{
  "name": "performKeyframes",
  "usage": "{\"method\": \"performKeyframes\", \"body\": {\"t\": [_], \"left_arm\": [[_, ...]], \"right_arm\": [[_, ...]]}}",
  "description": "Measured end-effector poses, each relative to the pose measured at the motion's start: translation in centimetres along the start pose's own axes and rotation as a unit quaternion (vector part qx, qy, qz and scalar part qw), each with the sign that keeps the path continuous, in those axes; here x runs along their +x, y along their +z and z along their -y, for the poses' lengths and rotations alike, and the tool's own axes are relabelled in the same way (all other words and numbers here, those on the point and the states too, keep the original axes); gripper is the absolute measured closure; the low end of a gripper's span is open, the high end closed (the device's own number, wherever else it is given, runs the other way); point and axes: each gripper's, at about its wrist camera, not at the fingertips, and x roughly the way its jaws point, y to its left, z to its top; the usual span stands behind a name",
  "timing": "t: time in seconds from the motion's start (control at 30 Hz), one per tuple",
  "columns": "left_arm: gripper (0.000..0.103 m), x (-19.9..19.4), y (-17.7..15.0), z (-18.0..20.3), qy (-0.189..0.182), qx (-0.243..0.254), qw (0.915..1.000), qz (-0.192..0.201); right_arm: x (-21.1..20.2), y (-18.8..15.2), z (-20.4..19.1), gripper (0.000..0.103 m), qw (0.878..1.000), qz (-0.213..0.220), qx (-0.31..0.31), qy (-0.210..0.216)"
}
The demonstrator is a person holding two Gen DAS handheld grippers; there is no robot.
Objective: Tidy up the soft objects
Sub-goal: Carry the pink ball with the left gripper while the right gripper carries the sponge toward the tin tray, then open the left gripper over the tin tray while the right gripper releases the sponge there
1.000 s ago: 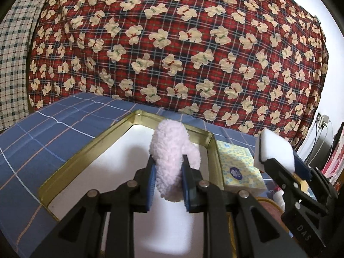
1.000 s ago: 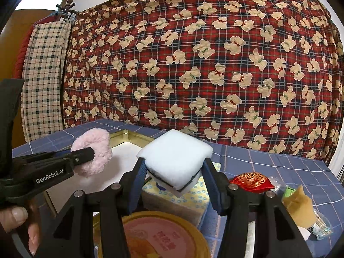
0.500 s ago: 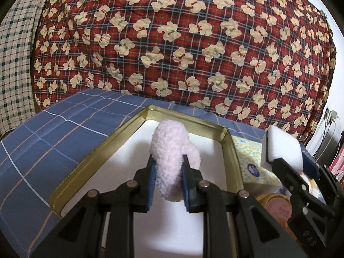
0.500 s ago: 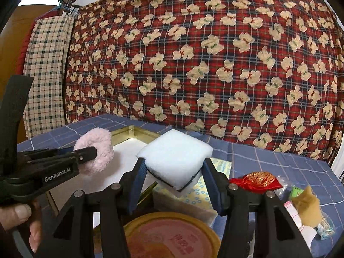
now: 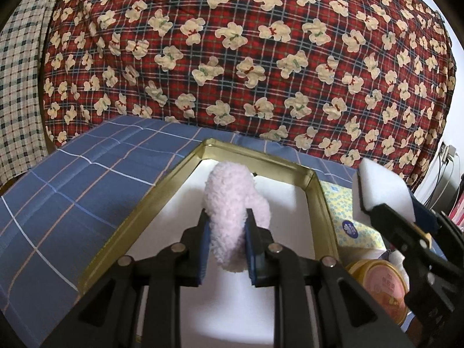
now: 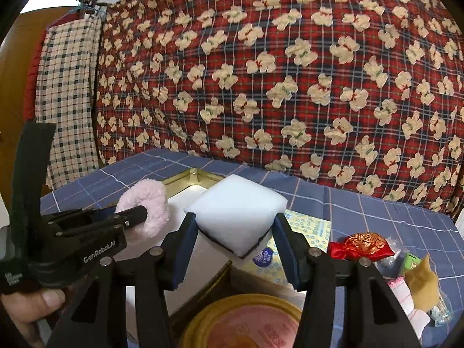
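Jaws clench a pink scrunchie (image 5: 235, 208) left, white sponge (image 6: 237, 217) right, hiding the tray (image 5: 258, 156) floor.

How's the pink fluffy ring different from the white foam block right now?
The pink fluffy ring is round, fuzzy and pinched narrow in the left gripper; the white foam block is smooth, square-cornered and spans the wider-set right gripper. The ring hangs over the gold tray, the block beside it. Both are held aloft.

A surface covered in blue checked cloth (image 6: 362, 206) bears a gold-rimmed rectangular metal tray (image 5: 162, 191), a yellow patterned tissue pack (image 6: 310, 226), a round pink-lidded tub (image 6: 246, 324) and a red-gold foil pouch (image 6: 362, 243).
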Motion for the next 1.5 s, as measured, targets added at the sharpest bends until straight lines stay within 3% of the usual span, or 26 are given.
{"method": "performKeyframes", "body": {"t": [0.3,0.5,0.63,0.73,0.87,1.03,1.1,1.17,1.23,1.5], "left_arm": [[0.083,0.8,1.5,-1.1,0.005,0.005,0.9994,-0.035],[0.082,0.6,2.1,-1.5,0.016,0.017,0.9991,-0.036],[0.068,0.8,2.4,-2.0,0.022,0.017,0.9989,-0.038],[0.053,0.8,2.5,-2.2,0.042,0.019,0.9984,-0.034],[0.039,0.4,2.2,-2.4,0.039,0.017,0.9986,-0.032],[0.032,0.4,1.9,-1.7,0.037,0.024,0.9984,-0.035],[0.027,0.2,1.8,-1.3,0.042,0.026,0.9982,-0.034],[0.020,-0.2,1.7,-0.8,0.031,0.024,0.9988,-0.029],[0.014,-0.6,1.6,-0.1,0.037,0.030,0.9987,-0.021],[0.014,-0.7,1.3,0.4,0.068,0.031,0.9971,-0.011]], "right_arm": [[3.4,2.5,-1.8,0.046,0.997,-0.073,-0.002,0.034],[5.2,2.9,-3.0,0.045,0.994,-0.097,-0.013,0.045],[6.0,2.9,-3.4,0.040,0.993,-0.104,-0.016,0.048],[6.0,2.8,-3.1,0.038,0.994,-0.098,-0.016,0.037],[5.2,2.4,-2.5,0.037,0.996,-0.085,-0.008,0.037],[3.4,1.7,-1.1,0.035,0.997,-0.065,0.008,0.038],[2.3,1.2,-0.2,0.030,0.998,-0.052,0.014,0.029],[1.7,1.0,0.7,0.018,0.999,-0.042,0.025,0.020],[1.7,1.1,1.4,0.018,0.998,-0.043,0.036,0.029],[-0.7,0.5,4.1,0.018,0.998,-0.009,0.055,0.030]]}}
